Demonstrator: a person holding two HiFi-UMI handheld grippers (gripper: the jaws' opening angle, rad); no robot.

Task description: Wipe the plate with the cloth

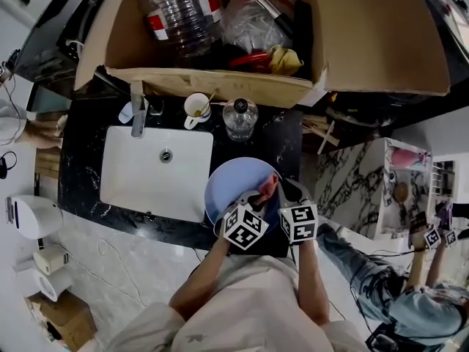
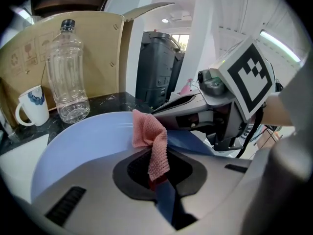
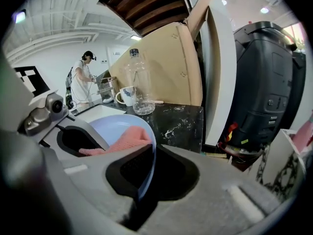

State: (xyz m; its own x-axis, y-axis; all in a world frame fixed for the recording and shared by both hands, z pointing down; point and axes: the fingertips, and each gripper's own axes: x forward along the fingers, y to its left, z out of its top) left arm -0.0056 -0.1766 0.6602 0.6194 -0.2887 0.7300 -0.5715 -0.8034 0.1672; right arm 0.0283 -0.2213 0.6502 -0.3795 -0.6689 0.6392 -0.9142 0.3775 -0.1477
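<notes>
A light blue plate (image 1: 231, 182) is held over the black counter, just right of the sink. My right gripper (image 1: 282, 196) is shut on its right rim; in the right gripper view the plate's edge (image 3: 146, 155) runs straight into the gap of my right gripper (image 3: 146, 177). My left gripper (image 1: 256, 198) is shut on a pink waffle cloth (image 1: 268, 187). In the left gripper view the cloth (image 2: 149, 131) rises from my left gripper (image 2: 155, 173) and folds over onto the plate (image 2: 88, 141). The cloth (image 3: 127, 138) lies on the plate's face.
A white sink (image 1: 117, 174) with a faucet (image 1: 138, 108) lies to the left. A mug (image 1: 196, 110) and a clear bottle (image 1: 240, 117) stand behind the plate. A big cardboard box (image 1: 381, 42) of bottles overhangs the back. Another person (image 1: 418, 299) is at the lower right.
</notes>
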